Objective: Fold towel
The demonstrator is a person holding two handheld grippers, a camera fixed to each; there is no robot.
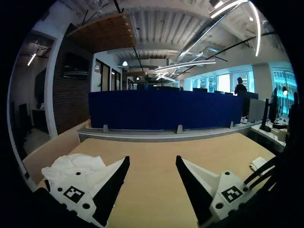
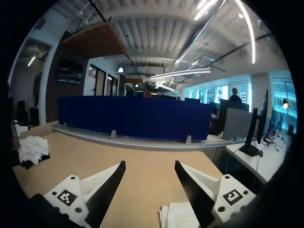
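While left gripper [image 1: 152, 163] and right gripper [image 2: 150, 167] hang level over the wooden table [image 1: 212, 146], fingers apart, nothing is gripped.
Blue partition [image 1: 163, 108] lines the far edge. Crumpled white towel [image 1: 74, 163] sits by left gripper's left finger near the table's left edge; folded towel [image 2: 178, 214] lies below right gripper. Bare wood ahead.

My right gripper [image 2: 150, 164], fingers spread wide apart and gripping nothing, over the wooden table [image 2: 148, 178]. A folded white towel [image 2: 178, 214] lies at the near edge, just beside the finger on the view's right. A crumpled white towel [image 2: 33, 147] sits at the table's far left on something dark. Behind the table runs a blue partition [image 2: 133, 116]; monitors [image 2: 256, 121] stand on a desk to the right.
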